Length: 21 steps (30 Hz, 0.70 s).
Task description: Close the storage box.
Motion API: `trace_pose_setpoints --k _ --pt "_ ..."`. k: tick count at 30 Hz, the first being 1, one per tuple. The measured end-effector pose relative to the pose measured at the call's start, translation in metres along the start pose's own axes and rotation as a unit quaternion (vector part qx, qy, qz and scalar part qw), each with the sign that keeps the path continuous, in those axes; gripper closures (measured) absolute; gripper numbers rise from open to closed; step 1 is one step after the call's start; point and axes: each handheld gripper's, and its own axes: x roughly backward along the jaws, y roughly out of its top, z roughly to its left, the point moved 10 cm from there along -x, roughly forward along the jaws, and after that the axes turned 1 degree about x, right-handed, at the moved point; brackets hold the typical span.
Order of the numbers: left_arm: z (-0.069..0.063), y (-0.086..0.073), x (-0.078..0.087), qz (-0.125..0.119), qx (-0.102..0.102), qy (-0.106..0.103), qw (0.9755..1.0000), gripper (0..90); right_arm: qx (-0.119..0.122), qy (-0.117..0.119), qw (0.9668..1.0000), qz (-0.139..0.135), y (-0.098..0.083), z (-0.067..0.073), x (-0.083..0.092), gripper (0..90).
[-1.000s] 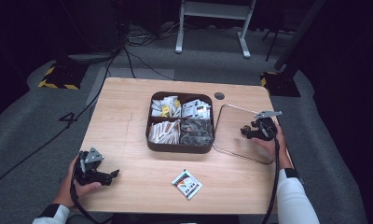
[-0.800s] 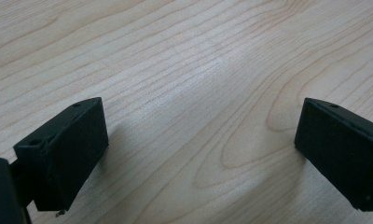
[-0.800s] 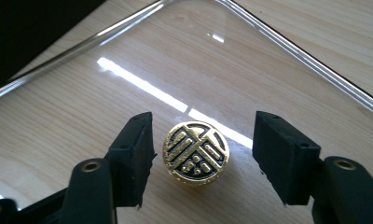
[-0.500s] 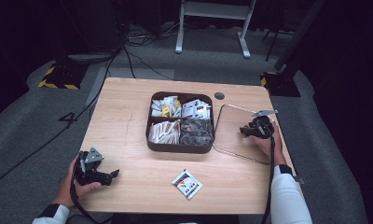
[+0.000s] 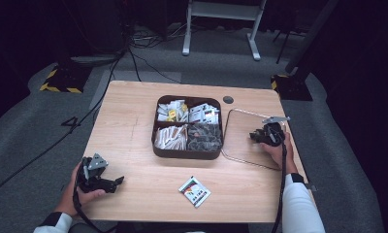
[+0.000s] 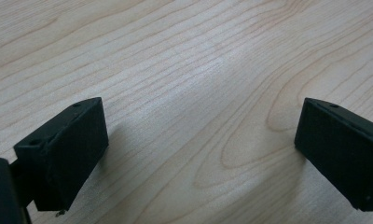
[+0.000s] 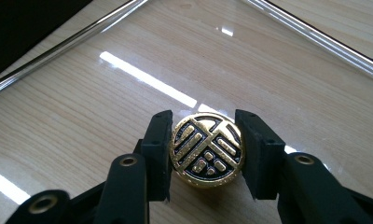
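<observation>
High view: right hand-held gripper (image 5: 258, 136) set on a clear glass lid (image 5: 240, 145) near the right edge of the table (image 5: 129, 121), just beside a dark four-compartment tray (image 5: 188, 153) of packets. Left hand-held gripper (image 5: 115, 182) resting at the front left corner, jaws spread. Lone sachet (image 5: 194, 191) near the front edge.

Left gripper view: jaws wide apart over bare wood, nothing between.

Right gripper view: jaws just closing, now against both sides of a round gold-and-black patterned knob (image 7: 207, 150) standing on the glass lid.
</observation>
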Motion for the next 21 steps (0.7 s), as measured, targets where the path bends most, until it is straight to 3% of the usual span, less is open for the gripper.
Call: trace_pose_setpoints --k 11,21 --pt "0.0 0.0 0.0 0.0 0.0 0.0 1.0 2.9 0.006 -0.009 0.9999 -0.002 -0.002 -0.004 0.004 59.3" --pt "0.0 0.0 0.0 0.0 0.0 0.0 1.0 2.9 -0.006 -0.013 0.9993 -0.033 0.009 -0.01 0.022 59.3"
